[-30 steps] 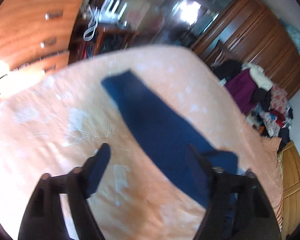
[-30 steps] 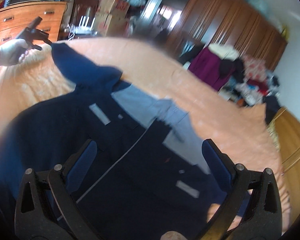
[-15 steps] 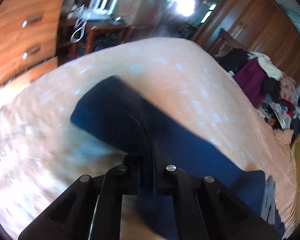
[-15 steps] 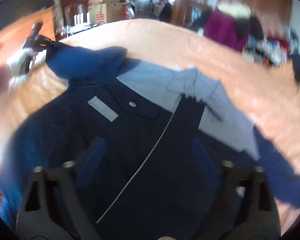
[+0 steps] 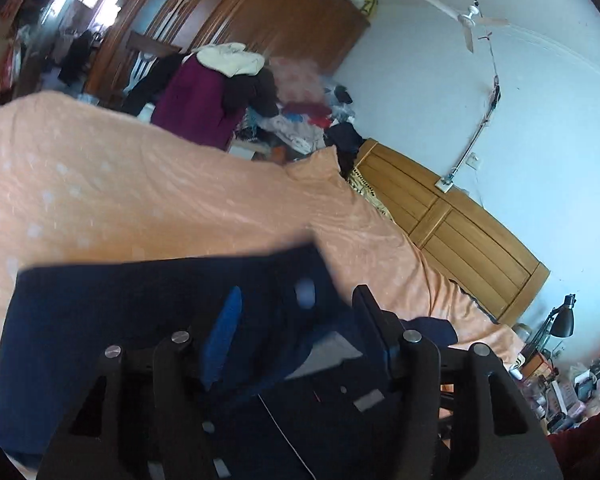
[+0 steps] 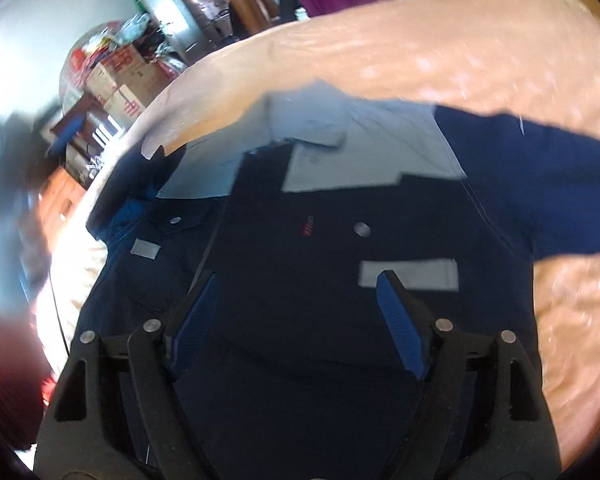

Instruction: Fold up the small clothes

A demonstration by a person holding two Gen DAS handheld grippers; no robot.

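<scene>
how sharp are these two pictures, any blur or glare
Left wrist: gripper fingers sharp, jacket edge beneath smeared, far room clear, fisheye bends the walls. Right wrist: jacket centre readable, left side streaked with motion blur, white glare at its left hem, bedspread smeared.

Jacket (image 6: 300, 240) flat on bedspread (image 6: 460, 52)

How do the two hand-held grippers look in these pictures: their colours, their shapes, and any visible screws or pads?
The left gripper has a black plastic frame of angular linkage bars joined by round silver screws, and each finger carries a blue pad. The right gripper has the same build: black bars, silver screws, and a ribbed blue pad on each finger. No cables or markings are visible on either.
</scene>
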